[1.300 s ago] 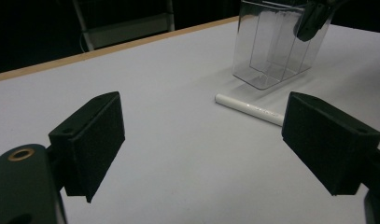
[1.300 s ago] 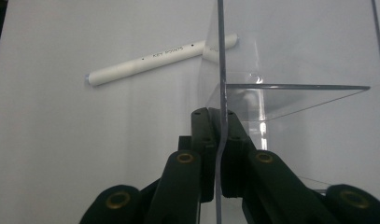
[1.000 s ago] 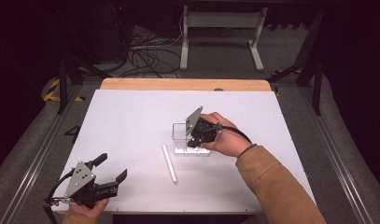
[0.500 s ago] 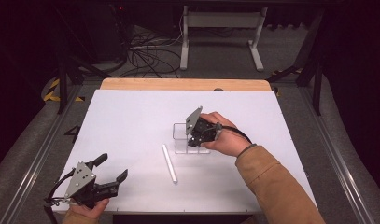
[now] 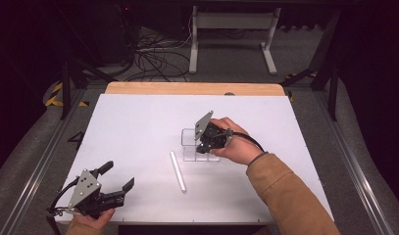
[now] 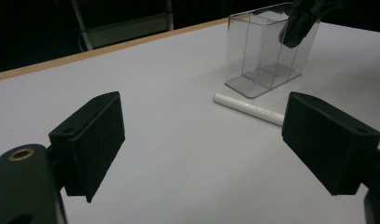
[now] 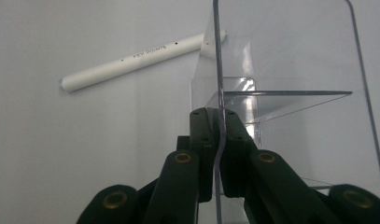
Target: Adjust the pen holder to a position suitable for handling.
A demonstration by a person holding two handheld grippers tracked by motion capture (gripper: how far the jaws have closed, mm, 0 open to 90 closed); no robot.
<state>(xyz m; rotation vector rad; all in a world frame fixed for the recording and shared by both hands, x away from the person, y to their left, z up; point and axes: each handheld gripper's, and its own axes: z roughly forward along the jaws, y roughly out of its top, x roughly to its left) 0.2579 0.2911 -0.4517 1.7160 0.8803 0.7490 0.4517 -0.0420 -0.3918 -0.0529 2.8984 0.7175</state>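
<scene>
1. The step in hand looks like steadying the clear divided holder so that the white pen can go into it. The holder stands upright near the middle of the white table.
2. The right gripper is clamped on the holder's thin wall; in the right gripper view the clear edge runs straight down between the two closed pads. From the high view the same gripper comes at the holder from the right, tipped down over its rim.
3. The pen lies flat on the table just beside the holder, on the side toward the person, apart from its base. Its barrel carries small printed lettering.
4. The left gripper hovers at the near left corner of the table, well apart from both things, with its jaws spread wide and nothing between them.
5. The next move probably falls to the left gripper: reach across to the pen, close on its barrel, lift it and stand it upright over one compartment.
6. Which compartment is meant I cannot tell; the clear walls blur together from above.
</scene>
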